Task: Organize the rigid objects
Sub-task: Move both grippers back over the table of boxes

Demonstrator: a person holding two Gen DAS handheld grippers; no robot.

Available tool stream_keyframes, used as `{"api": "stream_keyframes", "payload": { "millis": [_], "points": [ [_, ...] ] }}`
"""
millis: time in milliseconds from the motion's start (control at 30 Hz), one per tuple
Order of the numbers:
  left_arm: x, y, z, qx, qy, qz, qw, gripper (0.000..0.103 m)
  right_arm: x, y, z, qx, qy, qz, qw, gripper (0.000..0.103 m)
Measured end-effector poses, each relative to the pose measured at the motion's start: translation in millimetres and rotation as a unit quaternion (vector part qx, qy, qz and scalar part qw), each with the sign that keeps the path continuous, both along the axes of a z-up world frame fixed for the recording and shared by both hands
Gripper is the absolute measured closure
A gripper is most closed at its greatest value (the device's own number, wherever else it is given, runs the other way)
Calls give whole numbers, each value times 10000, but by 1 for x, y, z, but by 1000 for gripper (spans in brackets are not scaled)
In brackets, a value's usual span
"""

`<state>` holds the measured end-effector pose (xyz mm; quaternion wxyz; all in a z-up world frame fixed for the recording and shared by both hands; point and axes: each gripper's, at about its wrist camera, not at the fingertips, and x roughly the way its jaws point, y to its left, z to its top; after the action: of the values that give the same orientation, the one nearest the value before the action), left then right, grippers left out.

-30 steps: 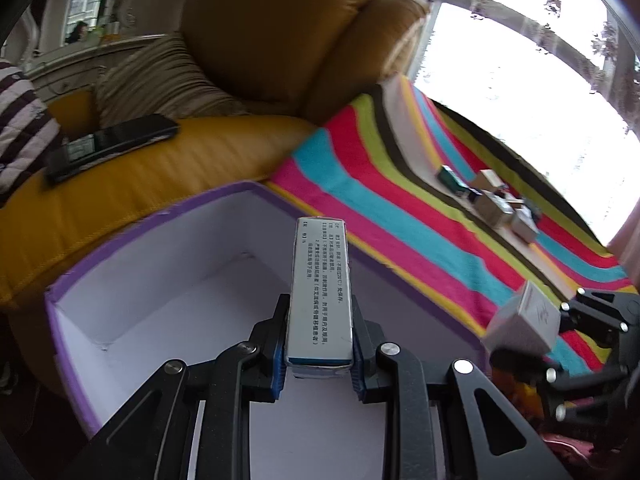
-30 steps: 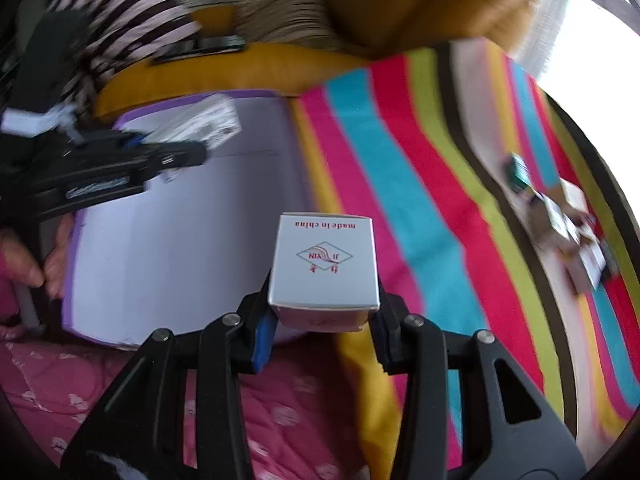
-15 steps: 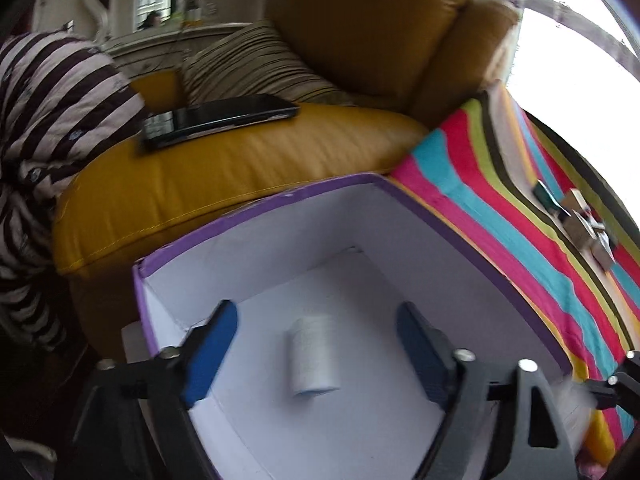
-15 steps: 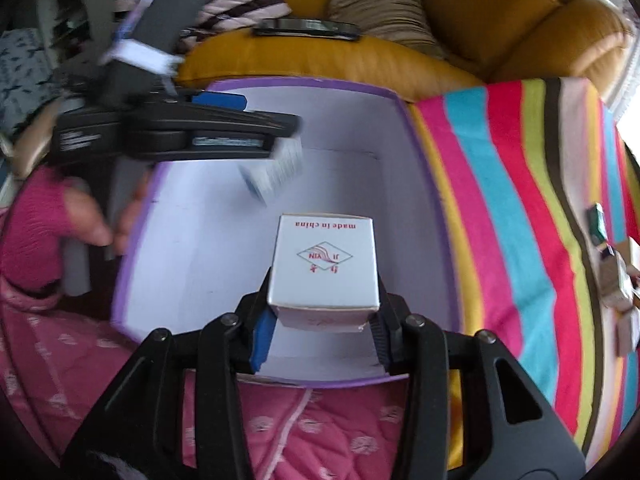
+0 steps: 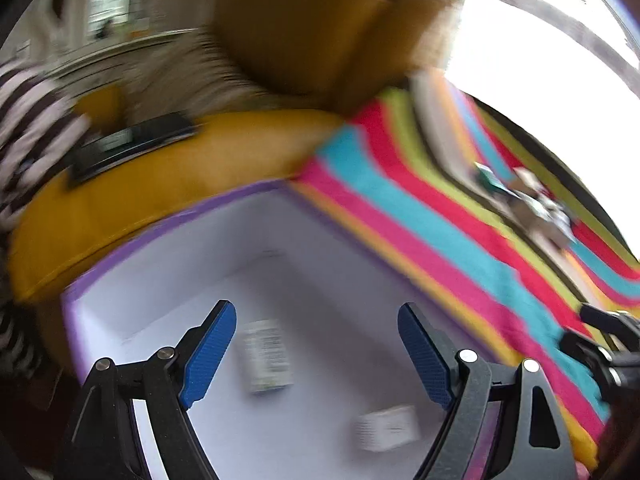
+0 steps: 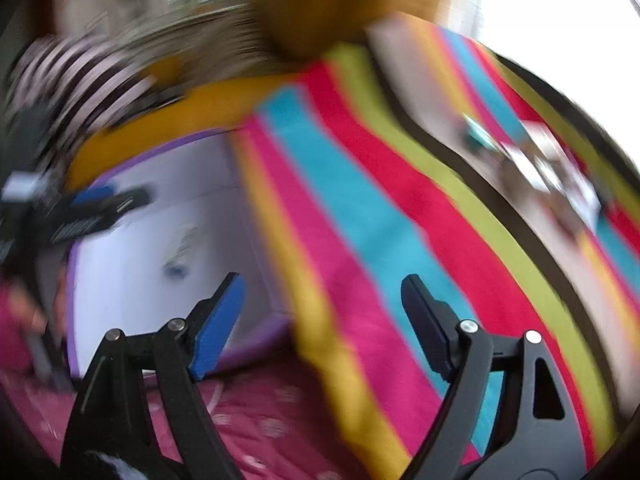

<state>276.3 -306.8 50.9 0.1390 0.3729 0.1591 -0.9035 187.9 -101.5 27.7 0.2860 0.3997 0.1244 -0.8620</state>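
Boxes, seemingly two, lie in purple-rimmed bin; both grippers' fingers spread, empty.

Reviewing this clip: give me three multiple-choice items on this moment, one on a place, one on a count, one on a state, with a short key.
1. Where does the long white carton lie?
A. on the striped blanket
B. on the floor of the purple-rimmed box
C. on the yellow sofa arm

2. How many cartons lie inside the purple-rimmed box?
A. none
B. two
C. four

3. What is between the fingers of the left tool?
A. nothing
B. a phone
C. a cushion

Key: 1 B, the carton rests on the white bottom. 2 B, the long carton and a smaller carton near the front. 3 A, its blue pads stand wide apart above the box, gripping nothing.
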Motion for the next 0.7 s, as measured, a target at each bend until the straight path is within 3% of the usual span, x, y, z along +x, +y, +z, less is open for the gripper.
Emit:
{"api": "stream_keyframes", "payload": {
  "millis": [133,233,300,500,700],
  "points": [
    [-52,54,14,461,-83,-1247,9911,18,-28,66,-10,-323,-453,-993,9935,20],
    [-102,99,20,447,-205,-1858,9814,18,-39,102,-15,-277,-457,-1460,9878,20],
    [-133,124,18,280,-254,-2010,9789,18,-44,127,-17,-265,-434,-1751,9832,20],
    [-223,180,-25,200,-888,-2019,9752,18,-57,186,-33,-200,-480,-2441,9683,20],
    [-270,187,-45,-411,-665,-1355,9877,18,-72,212,-46,163,-445,-2599,9645,19]
  ]
}}
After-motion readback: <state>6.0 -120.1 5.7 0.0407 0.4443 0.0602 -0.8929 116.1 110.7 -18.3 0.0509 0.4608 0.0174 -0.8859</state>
